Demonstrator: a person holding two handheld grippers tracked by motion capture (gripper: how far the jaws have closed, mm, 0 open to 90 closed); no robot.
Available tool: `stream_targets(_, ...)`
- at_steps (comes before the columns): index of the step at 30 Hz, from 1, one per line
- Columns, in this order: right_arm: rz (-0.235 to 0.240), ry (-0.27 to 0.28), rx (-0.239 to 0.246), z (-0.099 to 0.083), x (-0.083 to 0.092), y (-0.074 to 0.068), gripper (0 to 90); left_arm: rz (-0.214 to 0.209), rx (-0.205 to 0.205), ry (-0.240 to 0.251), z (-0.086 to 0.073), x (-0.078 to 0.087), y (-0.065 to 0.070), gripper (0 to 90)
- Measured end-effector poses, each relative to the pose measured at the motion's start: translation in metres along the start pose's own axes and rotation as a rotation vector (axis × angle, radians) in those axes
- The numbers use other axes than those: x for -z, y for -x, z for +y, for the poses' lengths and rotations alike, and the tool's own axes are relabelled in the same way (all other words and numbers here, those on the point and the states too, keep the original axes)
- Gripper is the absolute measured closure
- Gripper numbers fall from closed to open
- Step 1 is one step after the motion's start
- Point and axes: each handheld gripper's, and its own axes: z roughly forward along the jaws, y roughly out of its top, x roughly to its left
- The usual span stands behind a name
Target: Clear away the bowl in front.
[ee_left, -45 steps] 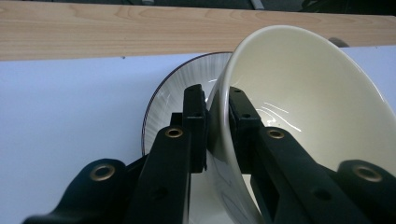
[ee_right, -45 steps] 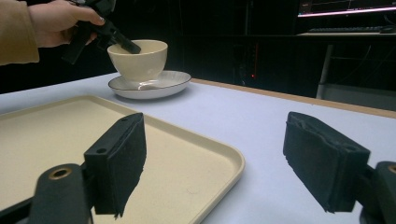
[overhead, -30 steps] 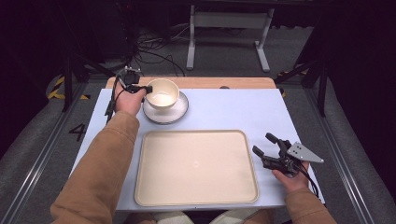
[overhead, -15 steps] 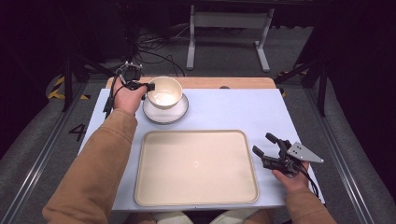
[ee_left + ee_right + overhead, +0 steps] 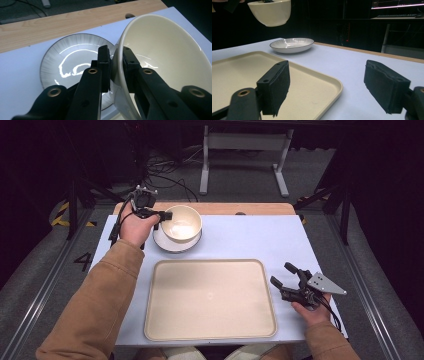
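Observation:
A cream bowl (image 5: 181, 223) hangs in the air above a white, dark-rimmed plate (image 5: 170, 245) at the table's far left. My left gripper (image 5: 166, 215) is shut on the bowl's rim (image 5: 119, 62), one jaw inside and one outside. The right gripper view has the bowl (image 5: 270, 12) lifted well above the plate (image 5: 292, 45). A large beige tray (image 5: 210, 300) lies in the middle of the table. My right gripper (image 5: 282, 275) rests at the tray's right side, open, with nothing between its pads (image 5: 274, 87).
The table top (image 5: 260, 240) is pale blue with a wooden strip (image 5: 240, 208) along its far edge. Cables and a metal stand (image 5: 240, 150) lie on the floor beyond. Bare table lies between the plate and the right gripper.
My left gripper has lifted the bowl off the plate and carried it slightly toward the right. The right hand has not moved.

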Motion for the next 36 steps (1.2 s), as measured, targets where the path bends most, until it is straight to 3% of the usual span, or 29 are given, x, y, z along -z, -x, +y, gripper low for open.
stream_targets(27,0.001,0.0,-0.001,0.0,0.0,0.0,21.5,-0.177,-0.243,-0.091,-0.004,0.018,0.078,80.5)
stream_targets(36,0.001,0.0,0.0,0.0,0.0,0.0,21.5,-0.206,-0.294,-0.105,-0.008,0.021,0.092,80.5)
